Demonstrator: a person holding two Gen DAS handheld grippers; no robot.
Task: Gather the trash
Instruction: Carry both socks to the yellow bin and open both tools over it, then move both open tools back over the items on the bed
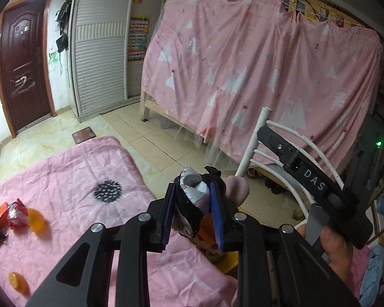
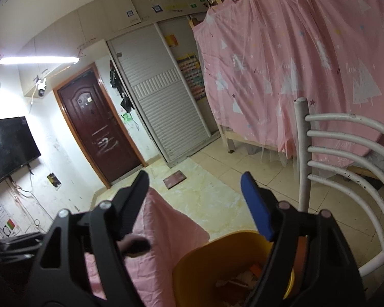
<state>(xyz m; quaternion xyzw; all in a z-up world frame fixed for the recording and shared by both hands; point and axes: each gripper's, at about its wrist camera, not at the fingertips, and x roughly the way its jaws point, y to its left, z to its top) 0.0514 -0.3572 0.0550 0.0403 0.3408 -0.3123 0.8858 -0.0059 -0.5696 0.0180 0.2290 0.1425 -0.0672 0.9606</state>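
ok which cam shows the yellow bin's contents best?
Right wrist: it looks down into the yellow bin, with paper scraps visible below the open right gripper. Left wrist shows only slivers of it behind the left gripper, shut on crumpled trash.

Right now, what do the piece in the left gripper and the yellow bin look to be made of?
Piece in the left gripper: crumpled grey wrapper, looks like matte foil or plastic film, with sharp creases.
Yellow bin: looks like moulded plastic, with a smooth, slightly glossy wall.
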